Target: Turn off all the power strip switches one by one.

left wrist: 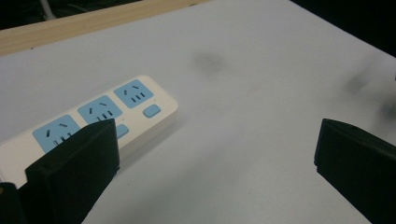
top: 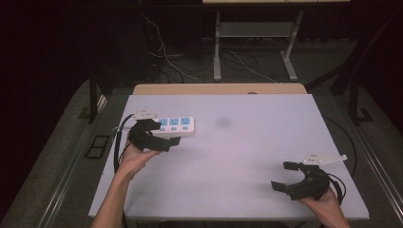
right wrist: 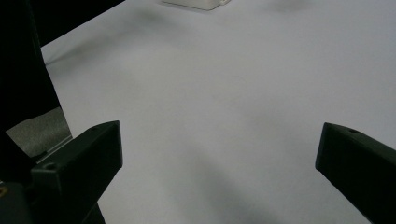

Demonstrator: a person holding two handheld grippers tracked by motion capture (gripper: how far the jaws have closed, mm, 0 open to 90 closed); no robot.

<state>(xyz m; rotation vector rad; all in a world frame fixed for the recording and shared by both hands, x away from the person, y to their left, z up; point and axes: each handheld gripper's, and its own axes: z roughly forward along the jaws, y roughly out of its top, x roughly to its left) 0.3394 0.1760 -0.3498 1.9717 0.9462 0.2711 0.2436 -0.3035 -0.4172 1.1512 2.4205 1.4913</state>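
1. The power strip [top: 175, 125] lies flat on the pale surface [top: 247, 156], in its far-left part near the wooden back edge [top: 218, 89]. It is white with three blue socket faces and small blue buttons.
2. The left claw [top: 161, 134] stands at the strip's left end, its jaws spread wide and gripping nothing. In the high view one jaw overlaps the strip's near-left edge; whether it touches cannot be told.
3. Long axis: the strip runs left to right across the surface, roughly parallel to the back edge. Its free, rounded end points toward the middle of the surface.
4. Governing relation: in the left gripper view the power strip [left wrist: 93, 121] sits ahead and toward the left jaw rather than centred in the gap. A closing move would probably first call for shifting the claw sideways so that the strip's short width falls between the jaws.
5. The right claw [top: 287, 175] is held at the near-right corner, well apart from the strip, also spread wide and empty. The left hand [top: 135, 159] is plainly the nearer one.
6. View differences: the left gripper view resolves the slot patterns and the strip's stacked, thick side. The right gripper view gives a corner of the power strip [right wrist: 196, 3] at its top edge, far across bare surface. The high view alone relates both claws, and shows a faint grey smudge [top: 222, 122] right of the strip.
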